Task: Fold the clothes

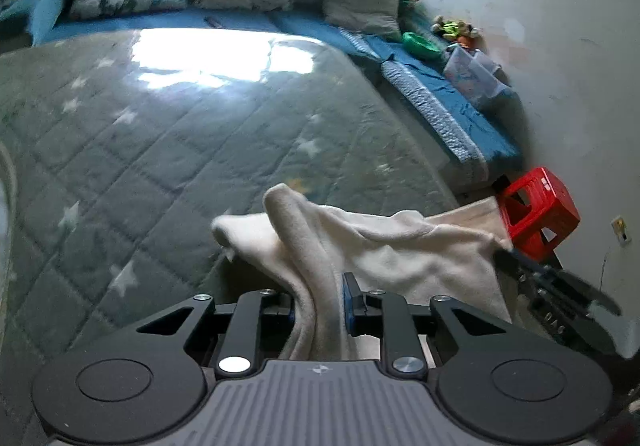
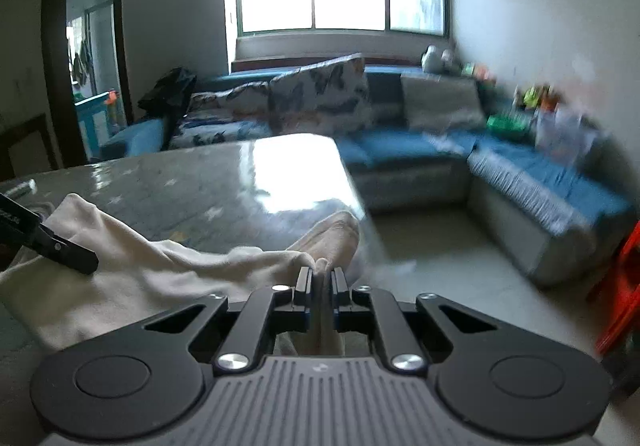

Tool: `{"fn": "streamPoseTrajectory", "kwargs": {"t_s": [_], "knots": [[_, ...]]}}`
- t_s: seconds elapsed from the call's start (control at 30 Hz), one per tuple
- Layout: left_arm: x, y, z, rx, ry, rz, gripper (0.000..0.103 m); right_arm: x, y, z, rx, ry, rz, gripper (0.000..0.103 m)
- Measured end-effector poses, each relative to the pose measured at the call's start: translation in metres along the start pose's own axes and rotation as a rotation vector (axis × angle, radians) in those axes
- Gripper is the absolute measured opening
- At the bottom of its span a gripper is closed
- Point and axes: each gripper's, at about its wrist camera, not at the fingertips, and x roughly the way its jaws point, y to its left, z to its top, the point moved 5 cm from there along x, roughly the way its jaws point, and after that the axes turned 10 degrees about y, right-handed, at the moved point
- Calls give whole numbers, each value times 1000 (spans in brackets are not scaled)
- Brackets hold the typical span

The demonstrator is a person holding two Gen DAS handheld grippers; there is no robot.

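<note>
Cream garment is stretched between both grippers over the star-print surface. Left gripper fingers pinch one bunched edge, and the right gripper fingers are clamped tight on the other.

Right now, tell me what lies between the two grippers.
The cream garment spans it: the right wrist view shows it running from the right gripper to the left gripper. Nothing else lies between.

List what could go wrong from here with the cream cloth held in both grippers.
1. The left gripper pinches a thick bunched fold of the cream cloth; layers may slip out unevenly.
2. The right gripper holds its fold near the table edge, so slack cloth might slide off toward the floor.
3. The cloth sags crumpled between grips, so a fold may set wrinkles.
</note>
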Motion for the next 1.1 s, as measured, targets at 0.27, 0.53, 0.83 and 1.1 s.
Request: {"fn": "streamPoseTrajectory", "kwargs": {"t_s": [0.27,0.53,0.83,1.1], "knots": [[20,-15,5,38,13,29,26,9,-11,7,-28,23,-105,8],[15,7,6,22,0,118,49,15,-16,2,-2,50,-80,11],[10,14,15,27,-32,168,53,34,-3,5,14,79,25,21],[30,11,20,40,-7,177,55,56,-3,3,25,129,34,23]]}}
